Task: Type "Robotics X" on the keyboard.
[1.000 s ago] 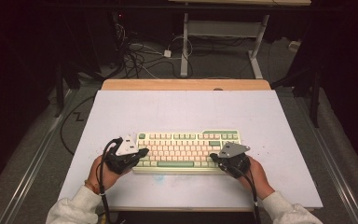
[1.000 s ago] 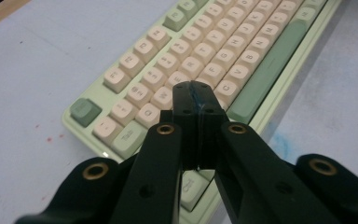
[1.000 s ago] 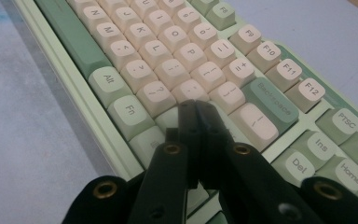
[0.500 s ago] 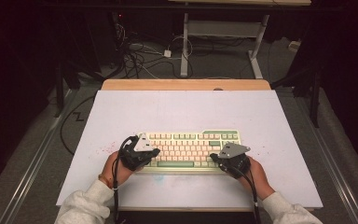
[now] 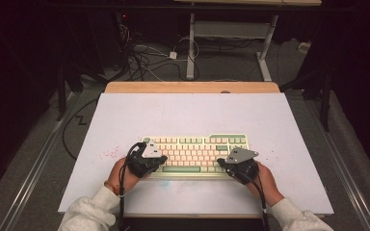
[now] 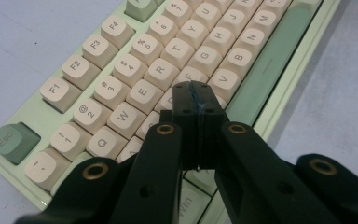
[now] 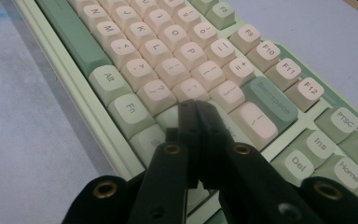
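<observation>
A keyboard [image 5: 196, 155] with cream and green keys is lying near the front edge of a white board [image 5: 192, 115] that is covering a wooden table [image 5: 192, 87]. The left gripper [image 5: 160, 160] is resting over the keyboard's left end, its jaws pressed together with nothing between them; in the left gripper view the closed tips [image 6: 196, 95] are hovering over the letter rows near the C and V keys, and the keys directly beneath them are hidden, so contact cannot be judged. The right gripper [image 5: 221, 165] is sitting over the right end, jaws likewise closed and empty; in the right gripper view its tips [image 7: 196, 109] are covering the keys just beside the long cream key below Backspace, and whether they are touching is unclear. Both views are cutting off the far ends of the keyboard. Faint red specks [image 5: 110, 154] are marking the board left of the keyboard. Beyond the table, cables [image 5: 144, 55] are trailing across a grey floor, and the legs of a white desk frame [image 5: 191, 48] are standing in a dark room whose edges are too dim to read.
</observation>
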